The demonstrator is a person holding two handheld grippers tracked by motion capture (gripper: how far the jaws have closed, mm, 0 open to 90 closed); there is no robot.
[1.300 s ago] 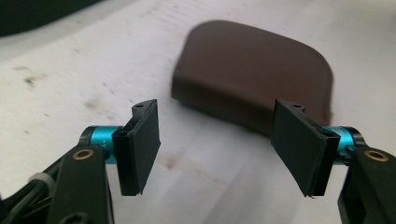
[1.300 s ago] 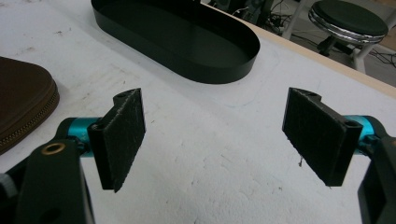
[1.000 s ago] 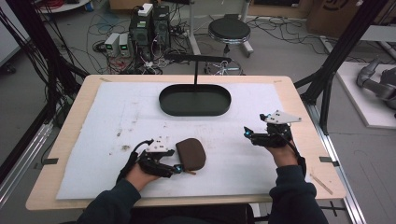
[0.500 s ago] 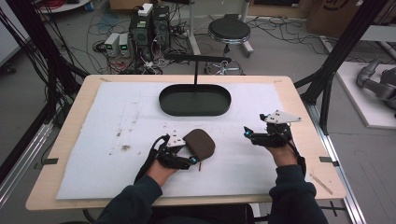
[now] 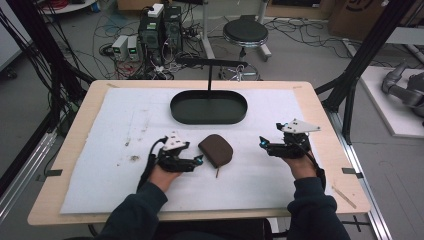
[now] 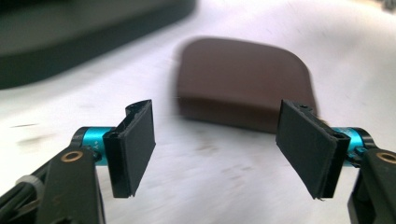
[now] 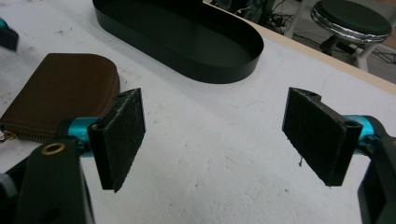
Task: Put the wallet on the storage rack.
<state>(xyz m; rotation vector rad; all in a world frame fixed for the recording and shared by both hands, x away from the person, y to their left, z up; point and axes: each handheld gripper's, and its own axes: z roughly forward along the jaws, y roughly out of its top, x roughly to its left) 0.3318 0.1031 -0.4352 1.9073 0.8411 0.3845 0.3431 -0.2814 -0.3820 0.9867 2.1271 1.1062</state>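
Two pads are standing wide apart on your left gripper (image 6: pixel 217 147) — released, holding nothing, with the brown pouch (image 6: pixel 243 79) lying flat on the white mat (image 5: pixel 120 185) just ahead of the tips. Judging from this, you are lining up a grasp on it, with the black oval tray (image 5: pixel 209 107) beyond as the likely place for it. To do it well, you are wanting the near edge of the pouch centred between the jaws and the tips low to the mat before you squeeze; take the body, not the zip pull trailing at its near end. Your left hand (image 5: pixel 162 175) is lying low on the mat, gripper pointing right toward the pouch. Your right gripper (image 5: pixel 270 145) is also gaping empty — resting well to the right, aimed left at the pouch, wrist level.
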